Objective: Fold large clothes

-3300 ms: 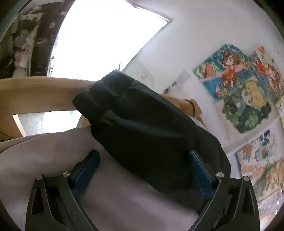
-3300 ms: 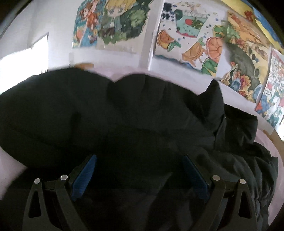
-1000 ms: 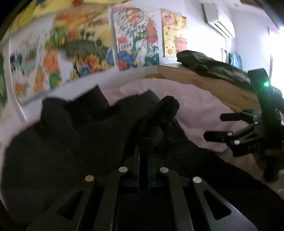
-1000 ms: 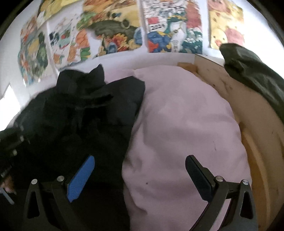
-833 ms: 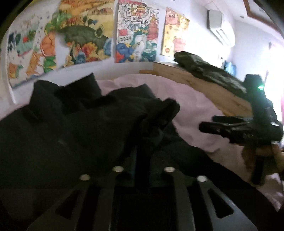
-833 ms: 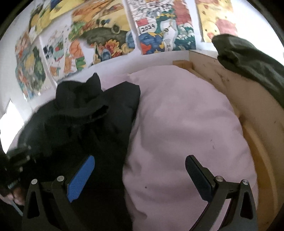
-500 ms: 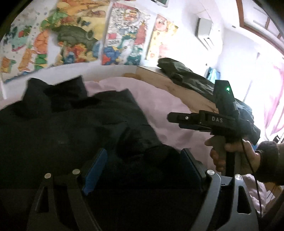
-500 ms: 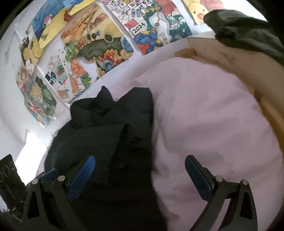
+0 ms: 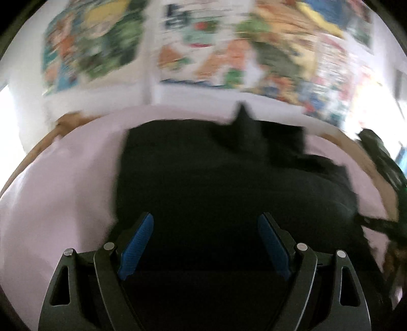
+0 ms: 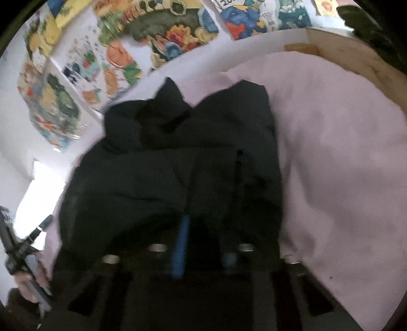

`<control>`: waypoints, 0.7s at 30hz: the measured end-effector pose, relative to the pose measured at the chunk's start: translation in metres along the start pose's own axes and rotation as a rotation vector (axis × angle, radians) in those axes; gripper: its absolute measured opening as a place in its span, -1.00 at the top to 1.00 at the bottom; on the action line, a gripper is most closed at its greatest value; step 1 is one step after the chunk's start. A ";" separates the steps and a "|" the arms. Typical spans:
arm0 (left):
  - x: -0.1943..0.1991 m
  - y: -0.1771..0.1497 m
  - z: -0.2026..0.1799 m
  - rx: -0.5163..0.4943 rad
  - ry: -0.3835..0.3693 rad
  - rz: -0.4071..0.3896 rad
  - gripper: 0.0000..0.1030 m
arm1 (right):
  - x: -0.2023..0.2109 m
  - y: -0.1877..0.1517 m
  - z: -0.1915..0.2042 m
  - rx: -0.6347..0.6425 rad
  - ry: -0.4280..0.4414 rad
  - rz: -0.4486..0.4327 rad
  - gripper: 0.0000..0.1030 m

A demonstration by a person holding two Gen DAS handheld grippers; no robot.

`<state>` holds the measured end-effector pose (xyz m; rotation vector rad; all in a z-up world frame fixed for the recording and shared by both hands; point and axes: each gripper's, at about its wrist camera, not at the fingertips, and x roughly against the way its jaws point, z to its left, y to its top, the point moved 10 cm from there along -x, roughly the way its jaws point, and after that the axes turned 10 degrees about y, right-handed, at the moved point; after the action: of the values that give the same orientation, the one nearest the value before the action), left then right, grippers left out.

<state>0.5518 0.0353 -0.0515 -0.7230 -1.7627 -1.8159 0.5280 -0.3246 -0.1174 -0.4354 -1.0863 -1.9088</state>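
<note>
The black coat (image 10: 178,165) lies on the pink bed (image 10: 343,165), collar toward the wall, long axis running away from the right gripper (image 10: 203,244), which is pinched on its near hem (left gripper (image 9: 204,242) gapes empty above it).

No full text can be read; only the cut-off digits "20" are made out on a wall poster (image 10: 244,15) far beyond the right gripper's jaws.

Pink bedsheet (image 10: 343,157) fills the right of the frame. Colourful cartoon posters (image 10: 162,33) across the top wall. Wooden bed frame (image 10: 356,58), dark green garment (image 10: 374,28) upper right.
</note>
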 end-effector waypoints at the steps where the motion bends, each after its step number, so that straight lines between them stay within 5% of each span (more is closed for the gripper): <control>1: -0.005 0.000 0.011 -0.001 0.031 0.002 -0.56 | 0.001 -0.001 0.001 0.023 -0.013 -0.002 0.87; 7: -0.025 -0.007 0.047 -0.035 0.113 0.012 -0.56 | 0.029 0.003 -0.001 0.161 -0.129 -0.056 0.91; 15: -0.069 -0.027 0.059 0.009 0.091 0.114 -0.88 | -0.009 -0.015 -0.017 0.241 -0.256 0.057 0.89; 21: -0.082 -0.040 0.055 -0.031 0.107 0.098 -0.99 | -0.031 -0.027 -0.027 0.303 -0.290 0.109 0.85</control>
<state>0.5861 0.0911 -0.1354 -0.6983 -1.6058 -1.7865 0.5255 -0.3243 -0.1664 -0.5964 -1.4843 -1.5836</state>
